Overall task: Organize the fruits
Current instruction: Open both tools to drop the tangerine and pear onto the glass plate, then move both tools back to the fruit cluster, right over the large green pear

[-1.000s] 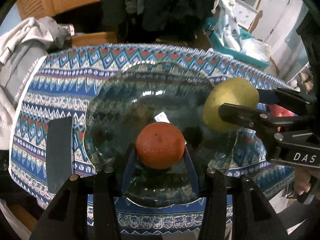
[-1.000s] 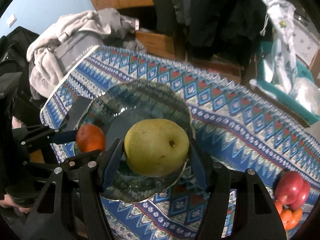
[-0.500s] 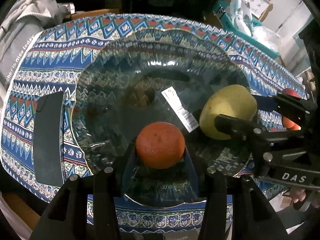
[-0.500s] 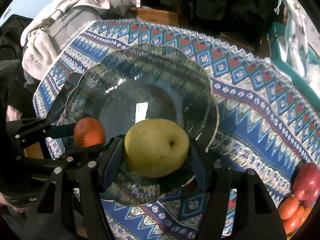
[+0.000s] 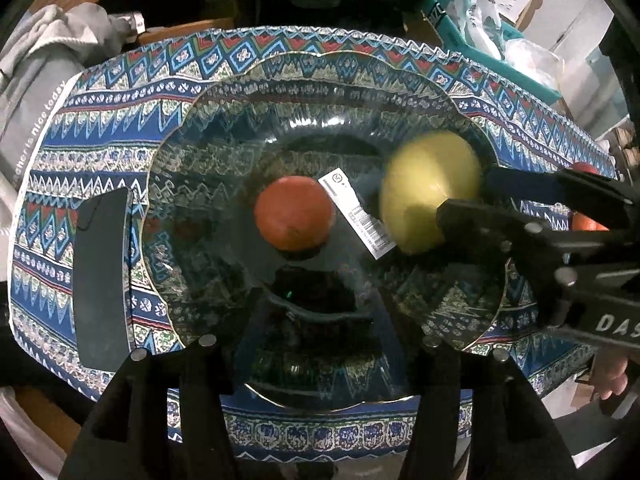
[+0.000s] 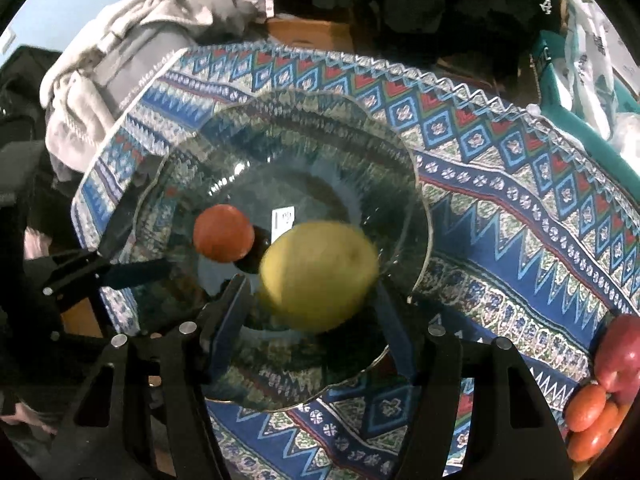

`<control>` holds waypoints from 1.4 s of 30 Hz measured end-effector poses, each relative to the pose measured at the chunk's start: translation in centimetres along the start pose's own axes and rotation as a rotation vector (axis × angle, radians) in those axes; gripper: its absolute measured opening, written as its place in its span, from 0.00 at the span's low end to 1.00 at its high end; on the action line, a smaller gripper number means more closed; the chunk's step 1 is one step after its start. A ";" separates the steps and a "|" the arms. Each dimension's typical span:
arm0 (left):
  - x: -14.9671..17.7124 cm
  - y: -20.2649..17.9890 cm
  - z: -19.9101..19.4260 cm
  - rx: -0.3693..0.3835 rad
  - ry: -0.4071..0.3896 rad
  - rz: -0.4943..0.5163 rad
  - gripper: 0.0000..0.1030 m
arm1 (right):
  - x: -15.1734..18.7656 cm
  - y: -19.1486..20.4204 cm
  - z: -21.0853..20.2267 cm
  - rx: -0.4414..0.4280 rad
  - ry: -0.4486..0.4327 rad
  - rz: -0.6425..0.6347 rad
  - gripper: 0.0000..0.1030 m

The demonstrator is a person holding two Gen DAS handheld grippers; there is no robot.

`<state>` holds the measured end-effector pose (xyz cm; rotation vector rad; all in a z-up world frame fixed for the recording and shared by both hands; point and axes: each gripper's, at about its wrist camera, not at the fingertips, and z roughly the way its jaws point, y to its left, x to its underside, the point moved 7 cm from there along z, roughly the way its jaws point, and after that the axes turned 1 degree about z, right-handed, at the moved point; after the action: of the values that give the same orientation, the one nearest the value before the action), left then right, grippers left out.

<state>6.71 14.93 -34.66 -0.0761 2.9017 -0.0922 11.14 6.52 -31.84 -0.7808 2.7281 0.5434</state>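
A clear glass bowl (image 5: 224, 112) (image 6: 416, 216) sits on the patterned tablecloth. An orange (image 5: 294, 213) (image 6: 223, 233) lies free in the bowl's middle, beside a barcode sticker (image 5: 358, 216). My left gripper (image 5: 320, 320) is open and empty, its fingers spread over the bowl's near rim. A yellow pear (image 5: 430, 190) (image 6: 318, 276) is blurred, in the bowl between the spread fingers of my right gripper (image 6: 312, 300), which has opened. The right gripper also shows in the left wrist view (image 5: 476, 204), coming in from the right.
More fruit, a red apple (image 6: 618, 354) and orange ones (image 6: 588, 416), lies at the table's right edge. A dark flat object (image 5: 100, 276) lies left of the bowl. Grey clothes (image 6: 120, 80) pile beyond the table's left end. A teal bin (image 5: 500, 60) is behind.
Both grippers lowered over the bowl and opened. The orange left my left gripper and now lies in the bowl. The pear slipped from my right gripper's fingers and is moving.
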 end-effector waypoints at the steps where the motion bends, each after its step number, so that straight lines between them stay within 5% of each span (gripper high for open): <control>1: -0.1 -0.1 -0.2 0.004 -0.005 -0.002 0.55 | -0.2 0.0 -0.5 -0.003 -0.010 0.003 0.64; 12: -1.3 -1.6 -3.4 0.016 -0.075 0.020 0.59 | -1.5 0.4 -6.0 0.080 -0.124 -0.044 0.69; 22: -2.5 -4.7 -7.4 0.039 -0.175 0.071 0.64 | -1.4 -2.3 -11.2 0.105 -0.197 0.052 0.75; 42: -2.9 -14.9 -8.4 0.100 -0.168 0.249 0.64 | 5.3 -11.9 -18.7 0.275 -0.255 0.145 0.80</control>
<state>8.15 0.78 -24.77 0.2805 2.7085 -0.1770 10.77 -13.05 -20.18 -0.4172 2.5580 0.2644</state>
